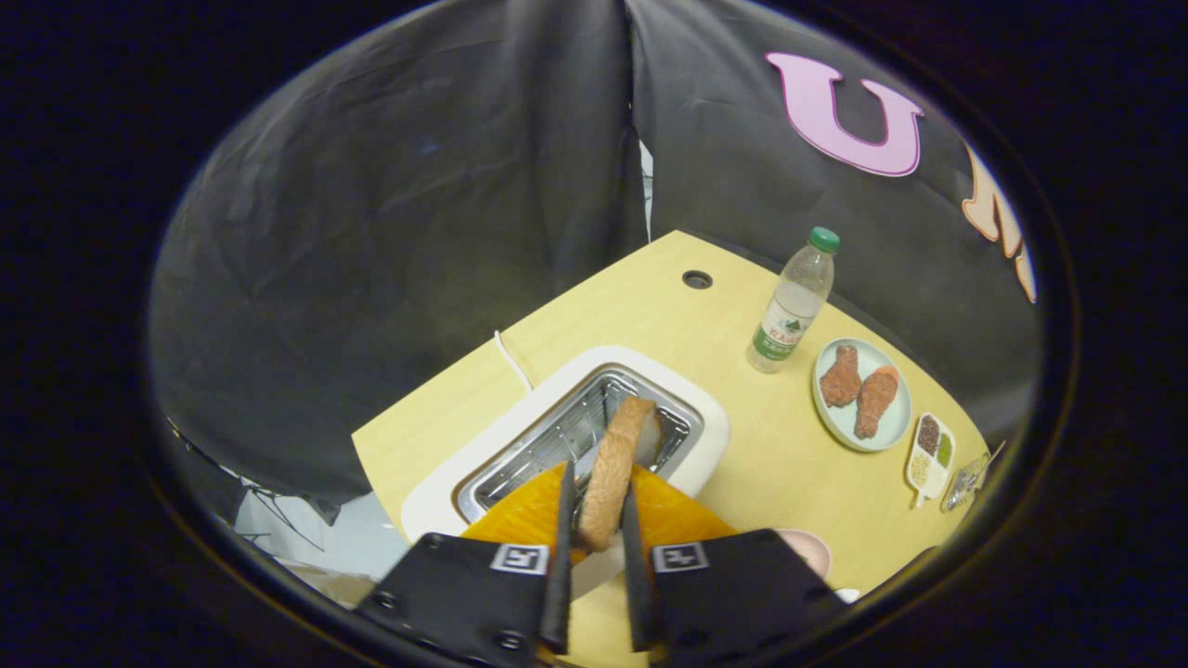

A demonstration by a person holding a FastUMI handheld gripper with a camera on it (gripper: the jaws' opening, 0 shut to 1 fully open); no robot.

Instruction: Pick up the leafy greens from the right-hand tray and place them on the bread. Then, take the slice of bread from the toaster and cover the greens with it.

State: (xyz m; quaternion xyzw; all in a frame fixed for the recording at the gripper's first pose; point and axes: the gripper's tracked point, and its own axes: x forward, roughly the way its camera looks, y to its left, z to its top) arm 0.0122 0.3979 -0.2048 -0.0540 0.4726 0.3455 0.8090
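Your gripper (594, 520) is clamped edge-on around the browned bread slice (614, 473) just above the white toaster's (691, 459) metal slot, so any tilt could snag it or loosen your hold.

The booth is dim, its dark cloth wall swallowing most of the light, while the pale wooden tabletop (742, 464) stands evenly lit from above with only soft shadows. Bright glints come off the metal grille inside the white toaster (566, 436), and the clear plastic water bottle with a green cap (794, 301) throws a faint sheen. The fisheye lens bends the table's edges into curves and squeezes things near the rim. The gripper (594, 506), clamped on the tan bread slice (614, 473), looks slightly soft up close.
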